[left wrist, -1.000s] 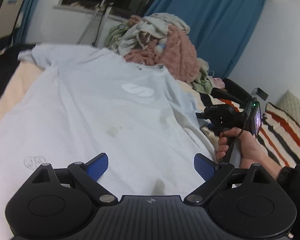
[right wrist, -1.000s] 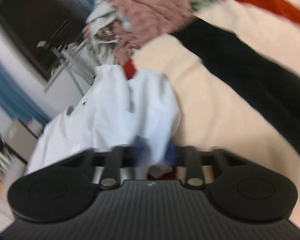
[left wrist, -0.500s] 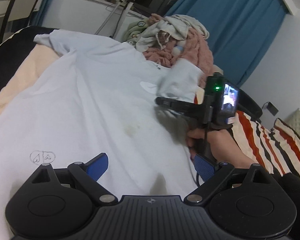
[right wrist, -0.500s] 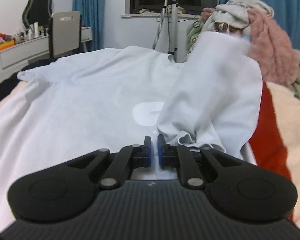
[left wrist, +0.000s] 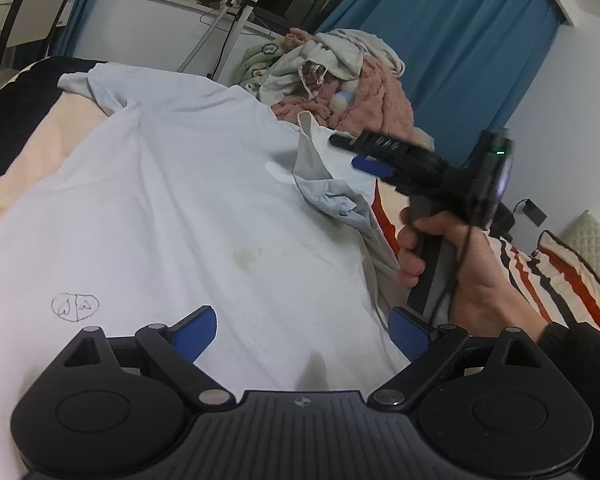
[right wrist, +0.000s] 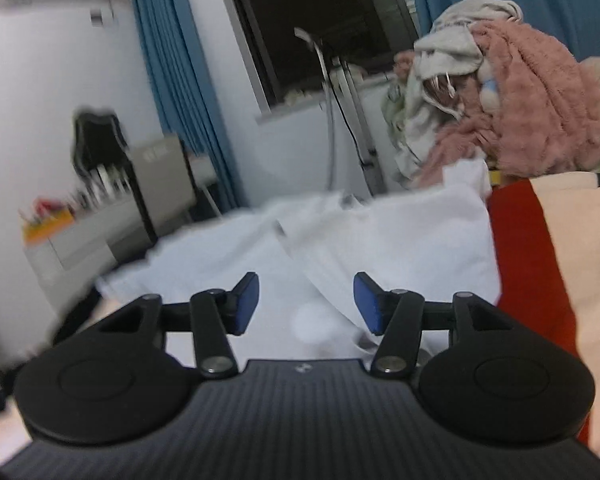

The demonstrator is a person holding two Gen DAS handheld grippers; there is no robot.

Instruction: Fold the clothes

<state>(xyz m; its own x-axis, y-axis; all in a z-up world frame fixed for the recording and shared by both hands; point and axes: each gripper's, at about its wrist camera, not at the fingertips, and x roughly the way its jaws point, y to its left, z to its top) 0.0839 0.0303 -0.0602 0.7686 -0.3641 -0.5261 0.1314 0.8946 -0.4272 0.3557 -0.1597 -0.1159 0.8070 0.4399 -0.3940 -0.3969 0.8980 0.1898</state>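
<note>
Over the bed (left wrist: 28,148), pale tee (left wrist: 172,208) lies flat, sleeve (left wrist: 332,200) flipped inward. Right gripper (right wrist: 306,302) held level above sleeve w/ jaws wide, empty. Left gripper (left wrist: 300,330) low near hem, also wide.

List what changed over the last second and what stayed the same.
The right hand-held gripper carried the sleeve inward over the white T-shirt, then opened and released it; the sleeve now lies folded on the shirt. The left hand-held gripper stayed open near the hem.
</note>
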